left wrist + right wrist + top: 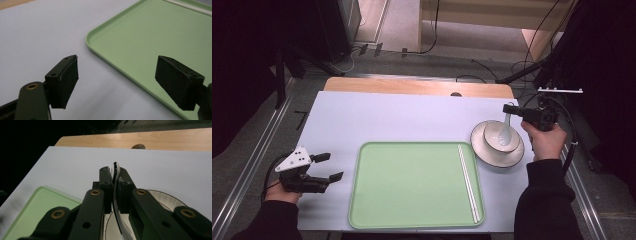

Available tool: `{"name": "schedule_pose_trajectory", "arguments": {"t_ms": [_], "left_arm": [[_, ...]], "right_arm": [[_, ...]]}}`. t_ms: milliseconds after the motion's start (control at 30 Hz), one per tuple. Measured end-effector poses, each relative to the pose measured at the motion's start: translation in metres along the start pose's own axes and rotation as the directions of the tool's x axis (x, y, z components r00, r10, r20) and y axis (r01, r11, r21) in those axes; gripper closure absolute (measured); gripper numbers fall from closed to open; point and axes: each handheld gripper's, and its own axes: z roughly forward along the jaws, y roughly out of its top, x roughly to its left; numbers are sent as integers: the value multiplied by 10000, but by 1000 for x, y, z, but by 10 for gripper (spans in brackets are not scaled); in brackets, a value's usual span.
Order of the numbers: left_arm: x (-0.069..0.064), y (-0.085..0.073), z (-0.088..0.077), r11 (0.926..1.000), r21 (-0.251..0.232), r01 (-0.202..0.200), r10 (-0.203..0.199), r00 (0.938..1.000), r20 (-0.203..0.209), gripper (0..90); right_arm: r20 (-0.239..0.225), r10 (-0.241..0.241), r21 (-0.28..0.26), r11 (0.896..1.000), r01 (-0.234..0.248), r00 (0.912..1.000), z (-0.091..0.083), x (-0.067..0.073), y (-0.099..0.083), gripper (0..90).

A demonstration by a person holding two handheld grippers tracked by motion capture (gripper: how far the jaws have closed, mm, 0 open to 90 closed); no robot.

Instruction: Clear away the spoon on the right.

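Note:
A white spoon [505, 126] hangs by its handle from my right gripper [508, 109], which is shut on it above a white bowl [497, 141]. The bowl stands on a white plate [484, 152] right of the green tray [412, 185]. In the right gripper view the pads [106, 180] clamp the spoon handle [116, 202] edge-on, with the plate's rim [162, 198] below. My left gripper [329, 166] rests open on the table left of the tray. Nothing lies between its pads [67, 80], and the tray's corner [150, 37] sits just ahead.
A pair of white chopsticks [468, 182] lies along the tray's right side, and their ends [190, 7] show in the left gripper view. A pale sheet [402, 120] covers the table, with a wooden strip [417, 86] at its far edge. Cables cross the floor behind.

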Motion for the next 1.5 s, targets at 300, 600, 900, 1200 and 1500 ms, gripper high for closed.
{"name": "schedule_pose_trajectory", "arguments": {"t_ms": [300,600,900,1200,1500], "left_arm": [[0,1,0,10000,-54,-27,27,10000,8,187],[0,1,-1,9999,-101,-13,13,10000,-3,186],[1,1,-1,9999,-125,38,-38,10000,-27,185],[1,1,-1,9998,-180,54,-55,10000,-60,183],[1,2,-1,9997,-255,67,-68,10000,-5,183]], "right_arm": [[-212,-318,157,9994,321,9993,-4,20,1,857],[-562,-433,315,9985,452,9975,-2,34,-4,856],[-905,-684,457,9963,728,9935,0,50,-11,856],[-1277,-930,743,9919,1031,9874,7,60,-21,855],[-1492,-999,897,9894,1140,9838,12,70,-31,855]]}}
